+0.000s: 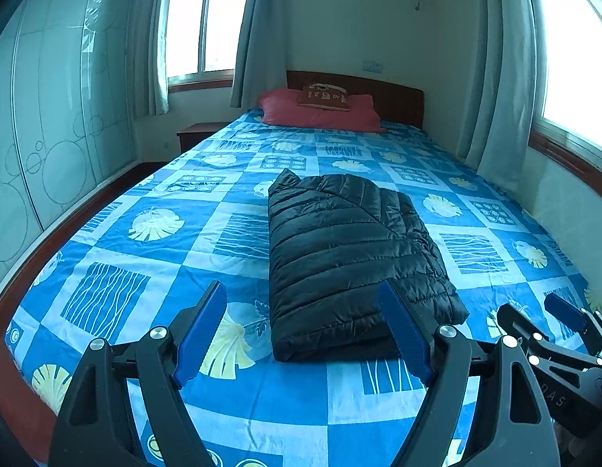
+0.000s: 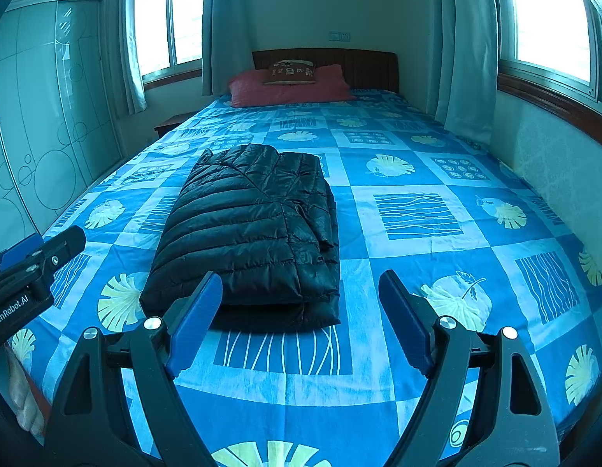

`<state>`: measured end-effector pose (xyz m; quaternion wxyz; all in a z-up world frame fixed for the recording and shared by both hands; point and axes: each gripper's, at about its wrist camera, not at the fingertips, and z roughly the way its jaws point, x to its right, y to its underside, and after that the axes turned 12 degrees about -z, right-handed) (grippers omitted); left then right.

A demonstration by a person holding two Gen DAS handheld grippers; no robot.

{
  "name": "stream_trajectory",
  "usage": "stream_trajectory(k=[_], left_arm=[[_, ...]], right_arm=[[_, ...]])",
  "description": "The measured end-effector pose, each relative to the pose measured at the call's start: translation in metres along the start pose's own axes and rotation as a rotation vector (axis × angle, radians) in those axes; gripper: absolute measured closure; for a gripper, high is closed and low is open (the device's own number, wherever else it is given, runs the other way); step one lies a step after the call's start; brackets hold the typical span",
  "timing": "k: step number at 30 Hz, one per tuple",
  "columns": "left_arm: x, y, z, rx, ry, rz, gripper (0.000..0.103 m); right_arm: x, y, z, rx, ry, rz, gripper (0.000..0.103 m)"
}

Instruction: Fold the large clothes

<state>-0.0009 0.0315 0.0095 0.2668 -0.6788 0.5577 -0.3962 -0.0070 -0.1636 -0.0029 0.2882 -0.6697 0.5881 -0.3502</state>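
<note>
My left tool (image 1: 302, 327) and right tool (image 2: 301, 319) are matte black frames with blue ribbed pads, silver round bolts, and white "GenRobot.AI" lettering.

Folded jacket (image 1: 347, 257) on bed (image 1: 145, 303)

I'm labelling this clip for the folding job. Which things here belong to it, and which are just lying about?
Part of the job:
- black puffer jacket, lying folded on the bed sheet
- left tongs, open, empty
- right tongs, open, empty

Just lying about:
- red pillow
- small brown cushion on it
- nightstand
- wardrobe
- curtains
</note>
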Motion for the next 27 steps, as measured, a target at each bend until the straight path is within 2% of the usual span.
stream_trajectory(k=[5,6,12,17,24,27], left_arm=[[0.002,0.0,0.002,-0.01,0.008,0.013,0.023],[0.003,0.0,0.004,-0.015,0.007,0.016,0.016],[-0.003,0.003,0.007,-0.019,-0.023,-0.03,0.016],[-0.002,0.002,0.008,0.001,-0.028,-0.008,0.016],[-0.009,0.0,0.021,-0.023,-0.022,-0.023,0.016],[-0.015,0.001,0.036,-0.064,-0.026,-0.034,0.016]], right_arm=[[0.001,0.001,0.001,-0.004,-0.003,0.001,0.021],[0.001,0.002,0.002,-0.006,-0.004,0.001,0.021],[0.004,0.004,0.005,-0.012,-0.007,0.007,0.021],[0.007,0.006,0.008,-0.016,-0.012,0.014,0.021],[0.016,0.008,0.017,-0.024,-0.004,0.032,0.02],[0.027,0.011,0.027,-0.028,0.002,0.056,0.013]])
